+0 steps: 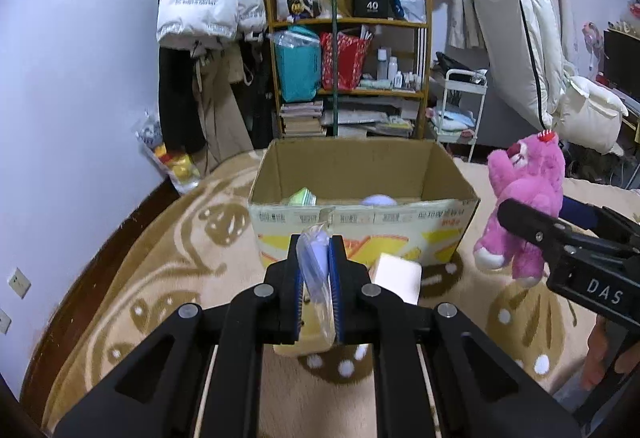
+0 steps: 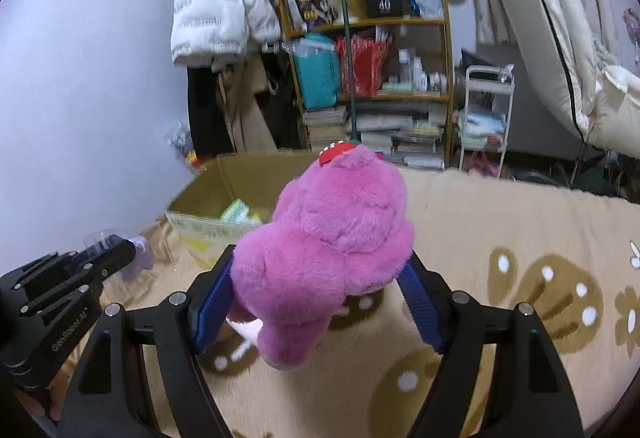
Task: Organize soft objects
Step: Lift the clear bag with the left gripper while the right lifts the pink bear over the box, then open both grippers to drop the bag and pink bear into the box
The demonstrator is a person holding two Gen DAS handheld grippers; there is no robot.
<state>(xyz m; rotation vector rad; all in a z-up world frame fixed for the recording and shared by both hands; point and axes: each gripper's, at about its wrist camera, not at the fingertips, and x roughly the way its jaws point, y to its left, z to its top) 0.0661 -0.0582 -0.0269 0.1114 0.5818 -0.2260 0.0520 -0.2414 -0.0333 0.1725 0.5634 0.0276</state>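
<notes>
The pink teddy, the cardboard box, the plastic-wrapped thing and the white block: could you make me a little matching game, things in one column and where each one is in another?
Things:
1. pink plush bear
2. clear plastic packet
3. cardboard box
4. white block

Places:
A. standing open on the patterned blanket, some items inside
B. pinched between the left gripper's closed jaws
C. held up between the right gripper's wide-set jaws
D. lying on the blanket just in front of the box

Pairs: 1-C, 2-B, 3-A, 4-D
</notes>
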